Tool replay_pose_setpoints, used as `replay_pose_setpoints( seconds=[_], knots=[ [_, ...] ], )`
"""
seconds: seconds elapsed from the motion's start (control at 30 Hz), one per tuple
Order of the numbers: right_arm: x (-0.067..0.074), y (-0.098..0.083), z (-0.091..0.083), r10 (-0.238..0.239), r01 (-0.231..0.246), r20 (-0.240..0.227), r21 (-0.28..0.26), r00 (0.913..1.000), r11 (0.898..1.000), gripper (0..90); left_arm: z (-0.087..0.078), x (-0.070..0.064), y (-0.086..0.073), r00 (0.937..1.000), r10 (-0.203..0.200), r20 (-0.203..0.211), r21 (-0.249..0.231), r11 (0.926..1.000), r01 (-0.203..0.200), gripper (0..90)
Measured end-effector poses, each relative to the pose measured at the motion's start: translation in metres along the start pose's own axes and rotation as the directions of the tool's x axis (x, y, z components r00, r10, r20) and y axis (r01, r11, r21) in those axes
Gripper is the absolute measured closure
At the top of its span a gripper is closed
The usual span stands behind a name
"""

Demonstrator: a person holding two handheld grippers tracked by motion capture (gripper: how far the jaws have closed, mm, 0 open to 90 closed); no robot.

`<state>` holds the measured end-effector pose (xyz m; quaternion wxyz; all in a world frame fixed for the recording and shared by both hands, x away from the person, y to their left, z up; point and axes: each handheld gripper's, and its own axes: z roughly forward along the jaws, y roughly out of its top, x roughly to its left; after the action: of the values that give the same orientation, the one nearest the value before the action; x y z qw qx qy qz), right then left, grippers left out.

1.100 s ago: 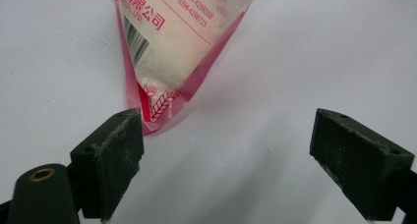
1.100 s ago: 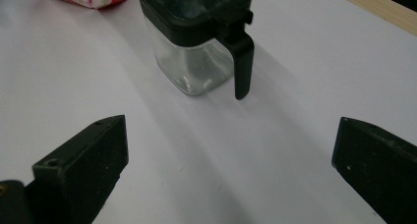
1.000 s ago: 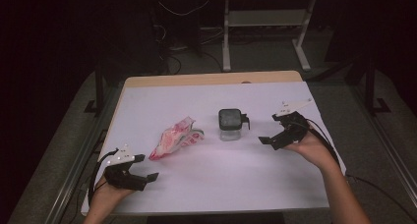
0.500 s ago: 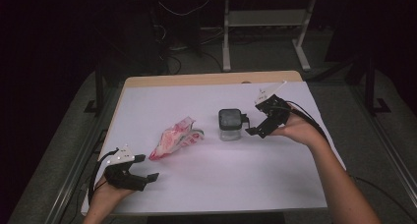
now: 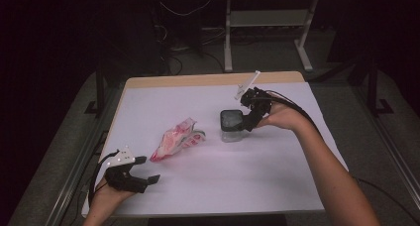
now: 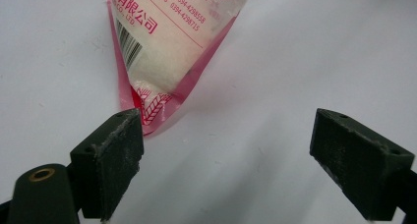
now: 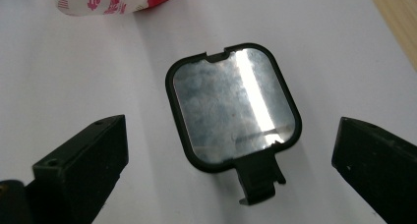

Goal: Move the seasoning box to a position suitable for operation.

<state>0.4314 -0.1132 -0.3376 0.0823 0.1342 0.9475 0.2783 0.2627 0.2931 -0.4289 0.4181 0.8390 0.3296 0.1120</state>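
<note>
Three cameras: one fixed overhead, one riding each gripper.

My high view looks forward and down over the whole table (image 5: 277,186). The left gripper view sits close above the pink packet (image 6: 167,42); the right gripper view looks steeply down on the container (image 7: 233,113), sharing that packet's edge.

Clear lidded container (image 5: 232,126) with black-rimmed latch lid, upright mid-table, near pink-and-white packet (image 5: 174,140) lying flat

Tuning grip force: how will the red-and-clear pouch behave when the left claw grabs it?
The pouch is thin crinkled film, so probably floppy; it'll likely sag from a corner pinch. The white filling looks loose and may shift. The glossy film could slip between the left claw pads.
</note>
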Motion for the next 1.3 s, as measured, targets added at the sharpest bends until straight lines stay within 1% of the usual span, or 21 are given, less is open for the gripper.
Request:
replay_pose_setpoints(
  seconds=[0.13,0.17,0.23,0.27,0.3,0.37,0.4,0.47,0.53,0.6,0.73,0.83,0.87,0.9,1.0,1.03,1.07,1.1,1.13,1.23,1.3],
  knots=[
    [-0.005,0.011,0.007,-0.027,0.027,-0.007,0.041,0.9996,0.999,0.2,0.0,0.0,0.0,1.0,0.003,0.002,0.003,1.0,-0.003,12.5],
    [-0.006,0.014,0.009,-0.032,0.033,-0.02,0.052,0.9993,0.998,0.2,0.0,0.0,-0.001,1.0,0.003,0.002,0.004,1.0,-0.003,12.4],
    [-0.006,0.018,0.013,-0.051,0.053,-0.027,0.072,0.9983,0.996,0.2,-0.001,0.001,-0.001,1.0,0.004,0.003,0.008,1.0,-0.004,12.4],
    [-0.006,0.019,0.014,-0.058,0.059,-0.027,0.071,0.998,0.996,0.2,-0.001,0.001,-0.002,1.0,0.0,0.001,0.006,1.0,0.0,12.4],
    [-0.007,0.02,0.016,-0.07,0.072,-0.037,0.067,0.9969,0.995,0.2,0.0,0.001,-0.002,1.0,-0.002,0.002,0.004,1.0,0.002,12.4],
    [-0.007,0.021,0.02,-0.073,0.075,-0.036,0.068,0.9967,0.995,0.2,-0.001,0.002,-0.002,1.0,-0.003,0.003,0.004,1.0,0.003,12.4],
    [-0.007,0.02,0.023,-0.074,0.077,-0.042,0.075,0.9963,0.994,0.2,-0.001,0.002,-0.002,1.0,0.0,0.004,0.004,1.0,0.0,12.5],
    [-0.007,0.02,0.028,-0.084,0.088,-0.041,0.096,0.9956,0.992,0.2,0.0,0.001,-0.002,1.0,0.003,0.007,0.003,1.0,-0.003,12.4],
    [-0.007,0.019,0.034,-0.091,0.095,-0.041,0.111,0.995,0.989,0.2,0.0,0.001,-0.002,0.9999,0.01,0.007,0.013,0.9999,-0.01,12.4],
    [-0.007,0.019,0.039,-0.104,0.108,-0.045,0.12,0.9936,0.987,0.2,0.002,0.0,-0.002,0.9999,0.0,0.011,0.011,0.9999,0.0,12.4],
    [-0.006,0.019,0.046,-0.121,0.127,-0.059,0.126,0.9909,0.984,0.2,0.002,0.0,-0.002,0.9999,0.005,0.013,0.008,1.0,-0.005,12.5],
    [-0.005,0.019,0.054,-0.142,0.149,-0.057,0.145,0.9882,0.978,0.2,0.002,0.001,-0.002,0.9999,0.007,0.015,0.02,0.9998,-0.007,12.5],
    [-0.005,0.019,0.054,-0.142,0.149,-0.057,0.145,0.9882,0.978,0.2,0.002,0.001,-0.002,0.9999,0.007,0.015,0.02,0.9998,-0.007,12.5],
    [-0.006,0.019,0.058,-0.152,0.158,-0.051,0.164,0.9871,0.974,0.2,0.002,0.001,-0.002,0.9998,0.007,0.017,0.019,0.9998,-0.007,12.5],
    [-0.006,0.018,0.063,-0.149,0.156,-0.049,0.174,0.9876,0.972,0.4,0.003,0.0,-0.002,0.9998,0.004,0.02,0.019,0.9998,-0.004,12.5],
    [-0.006,0.018,0.064,-0.151,0.158,-0.053,0.179,0.9872,0.971,4.4,0.004,0.0,-0.003,0.9998,0.003,0.02,0.021,0.9998,-0.004,12.5],
    [-0.006,0.018,0.064,-0.151,0.158,-0.053,0.179,0.9872,0.971,4.4,0.004,0.0,-0.003,0.9998,0.003,0.02,0.021,0.9998,-0.004,12.5],
    [-0.006,0.018,0.065,-0.151,0.162,-0.072,0.182,0.9859,0.97,8.0,0.004,0.0,-0.003,0.9998,0.006,0.02,0.022,0.9997,-0.006,12.5],
    [-0.006,0.018,0.066,-0.149,0.161,-0.078,0.183,0.9857,0.97,8.8,0.004,0.0,-0.003,0.9998,0.005,0.021,0.022,0.9998,-0.005,12.5],
    [-0.006,0.019,0.067,-0.149,0.162,-0.082,0.187,0.9855,0.969,8.9,0.004,0.0,-0.003,0.9998,0.003,0.021,0.024,0.9997,-0.003,12.5],
    [-0.006,0.019,0.067,-0.158,0.17,-0.079,0.187,0.9843,0.968,8.9,0.004,0.0,-0.003,0.9998,0.002,0.022,0.025,0.9997,-0.002,12.6]
  ],
)
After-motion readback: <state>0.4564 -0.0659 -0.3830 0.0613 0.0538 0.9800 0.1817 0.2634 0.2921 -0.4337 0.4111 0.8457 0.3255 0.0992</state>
